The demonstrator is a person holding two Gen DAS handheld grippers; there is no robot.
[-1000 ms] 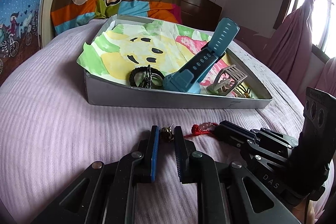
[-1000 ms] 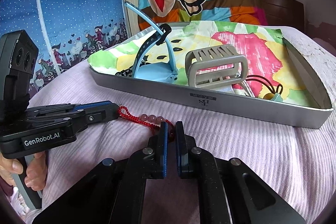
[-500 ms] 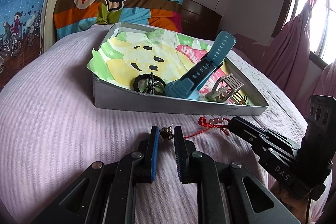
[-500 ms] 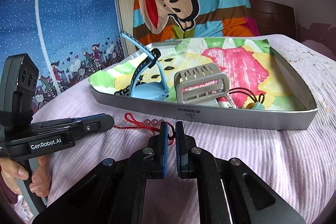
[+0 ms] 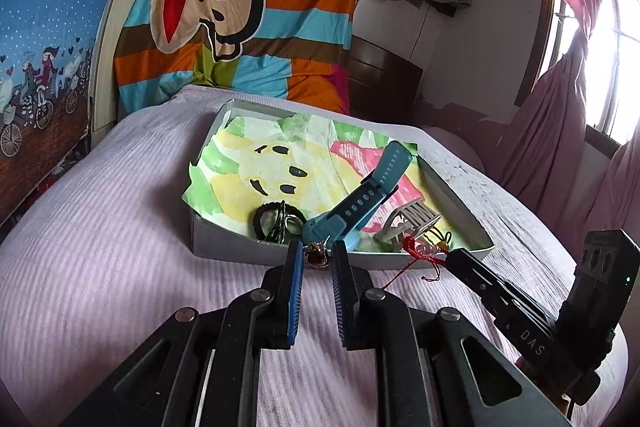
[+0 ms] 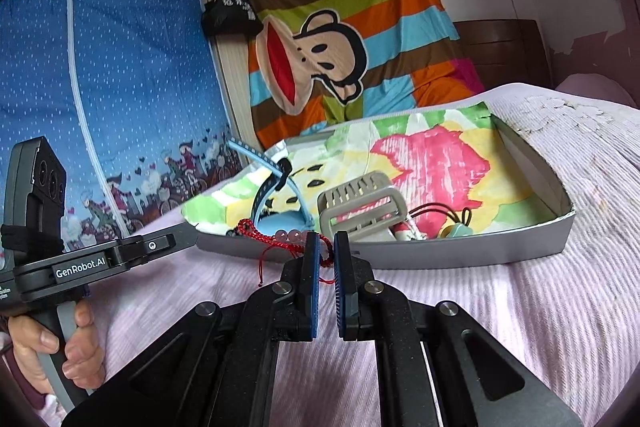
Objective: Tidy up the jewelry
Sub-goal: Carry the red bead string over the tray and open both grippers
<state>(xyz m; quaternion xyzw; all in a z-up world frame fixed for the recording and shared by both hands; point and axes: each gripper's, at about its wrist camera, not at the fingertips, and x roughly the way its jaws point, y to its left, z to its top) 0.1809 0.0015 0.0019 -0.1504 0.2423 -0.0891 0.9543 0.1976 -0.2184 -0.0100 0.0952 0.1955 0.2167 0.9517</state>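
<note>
My left gripper [image 5: 316,258] is shut on a small red-stone ring [image 5: 316,255], held above the bedspread in front of the grey tray [image 5: 236,251]. My right gripper [image 6: 326,251] is shut on a red cord bracelet [image 6: 256,231] with pink beads, which dangles clear of the bed near the tray's front wall. In the left wrist view the same red cord bracelet [image 5: 420,253] hangs from the right gripper's tip. Inside the tray lie a blue watch [image 5: 360,201], a black bracelet [image 5: 266,219] with rings, a grey hair clip [image 6: 360,209] and a black-corded pendant [image 6: 460,227].
The tray [image 6: 532,247] is lined with colourful paper and sits on a lilac bedspread [image 5: 100,247]. A striped monkey blanket [image 5: 240,7] hangs at the head of the bed. A hand [image 6: 60,347] grips the left tool's handle. Pink curtains [image 5: 560,107] hang at the right.
Both grippers have lifted up and back from the bed. The ring and the red bracelet have risen off the bedspread with them, and the tray now looks farther off.
</note>
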